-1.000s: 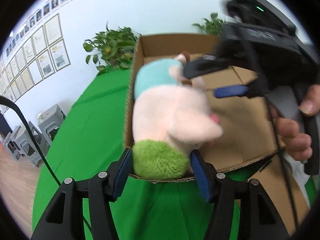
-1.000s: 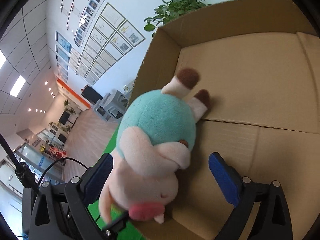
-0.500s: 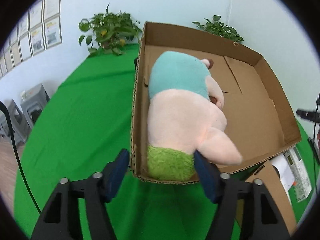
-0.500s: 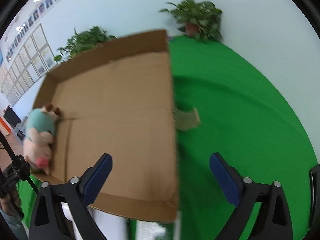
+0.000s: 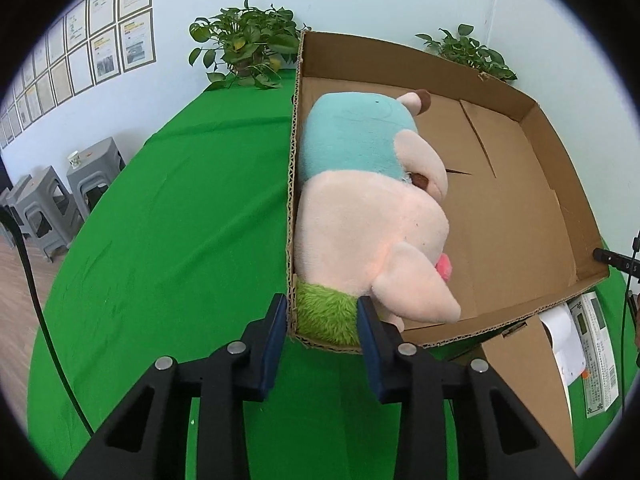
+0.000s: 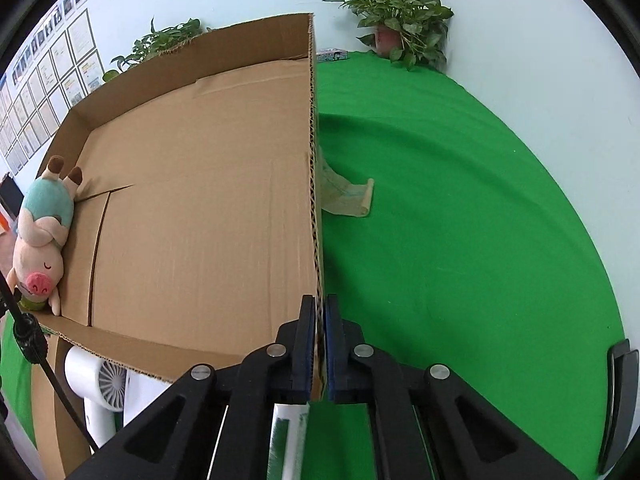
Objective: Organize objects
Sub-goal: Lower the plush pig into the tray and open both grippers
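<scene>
A plush pig (image 5: 372,216) with a teal body and a green tuft lies head-down along the left wall of an open cardboard box (image 5: 512,208). My left gripper (image 5: 322,332) straddles the box's near-left corner. One pad is outside the wall and the other is against the green tuft, and the jaws are closing on both. In the right wrist view the plush pig (image 6: 40,248) lies far left in the box (image 6: 200,208). My right gripper (image 6: 319,320) is shut on the top edge of the box's right wall.
The box sits on a green-covered table (image 5: 160,240). A tan paper roll (image 6: 348,196) lies just right of the box. A white fan-like device (image 6: 100,380) and printed leaflets (image 5: 596,364) lie at the box's near side. Potted plants (image 6: 404,36) stand at the back, and grey stools (image 5: 52,200) stand far left.
My right gripper swung away from the plush to the box's right wall and shut on it. My left gripper's jaws narrowed around the corner wall and the green tuft.
</scene>
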### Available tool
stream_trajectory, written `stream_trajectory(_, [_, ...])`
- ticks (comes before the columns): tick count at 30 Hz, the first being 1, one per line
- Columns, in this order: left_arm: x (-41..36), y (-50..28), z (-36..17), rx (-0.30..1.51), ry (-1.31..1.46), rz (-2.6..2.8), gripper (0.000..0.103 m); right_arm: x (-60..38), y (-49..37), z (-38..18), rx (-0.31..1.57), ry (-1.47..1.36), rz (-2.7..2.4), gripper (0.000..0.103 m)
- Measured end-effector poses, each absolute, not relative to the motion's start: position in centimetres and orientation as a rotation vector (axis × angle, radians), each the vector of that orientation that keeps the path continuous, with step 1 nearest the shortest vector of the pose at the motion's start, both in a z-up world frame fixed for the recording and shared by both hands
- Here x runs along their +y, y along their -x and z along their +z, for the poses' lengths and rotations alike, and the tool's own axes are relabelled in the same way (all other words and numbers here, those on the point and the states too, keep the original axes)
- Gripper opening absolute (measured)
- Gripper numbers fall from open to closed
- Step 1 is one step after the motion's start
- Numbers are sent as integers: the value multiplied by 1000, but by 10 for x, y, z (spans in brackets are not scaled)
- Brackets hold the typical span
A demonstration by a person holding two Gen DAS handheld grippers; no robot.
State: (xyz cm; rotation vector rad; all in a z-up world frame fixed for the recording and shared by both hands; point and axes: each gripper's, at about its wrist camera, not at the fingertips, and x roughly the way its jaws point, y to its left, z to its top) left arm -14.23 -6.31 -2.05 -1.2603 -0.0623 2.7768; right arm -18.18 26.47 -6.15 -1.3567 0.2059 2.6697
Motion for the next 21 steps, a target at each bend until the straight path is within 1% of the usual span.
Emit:
stream_trajectory(2, [-59, 140, -20, -25, 1264, 2796, 34, 273, 178, -54, 215, 1371, 2668, 2])
stream_trajectory(4, [-57, 139, -19, -30, 1268, 2804, 37, 291, 155, -51, 186, 1381, 2665, 2])
stream_trajectory(8, [-52, 125, -9, 8, 1229, 2843, 38, 288, 148, -51, 174, 1370, 2671, 5])
stream_trajectory(9, [-51, 120, -4, 25, 1213, 2854, 43, 290, 144, -49, 182, 1359, 2676, 6])
stream_trajectory(10, [-49, 114, 3, 42, 1187, 2873, 51, 291, 139, -46, 183, 1337, 2677, 6])
stream_trajectory(11, [-48, 109, 8, 48, 1159, 2887, 54, 292, 129, -41, 173, 1309, 2677, 8])
stream_trajectory(13, [-45, 93, 24, 65, 1078, 2920, 66, 281, 120, -25, 150, 1251, 2718, 31])
stream_trajectory(14, [-43, 86, 31, 77, 1046, 2933, 70, 275, 115, -15, 143, 1218, 2747, 63])
stream_trajectory(15, [-40, 77, 38, 90, 1003, 2950, 80, 265, 107, -5, 145, 1174, 2775, 92])
stream_trajectory(16, [-36, 68, 46, 98, 961, 2965, 82, 254, 96, 6, 142, 1128, 2841, 99])
stream_trajectory(17, [-31, 58, 56, 101, 910, 2976, 82, 244, 87, 15, 149, 1091, 2886, 103])
stream_trajectory(21, [-9, 27, 75, 74, 842, 2966, 83, 197, 53, 40, 152, 1055, 3009, 102])
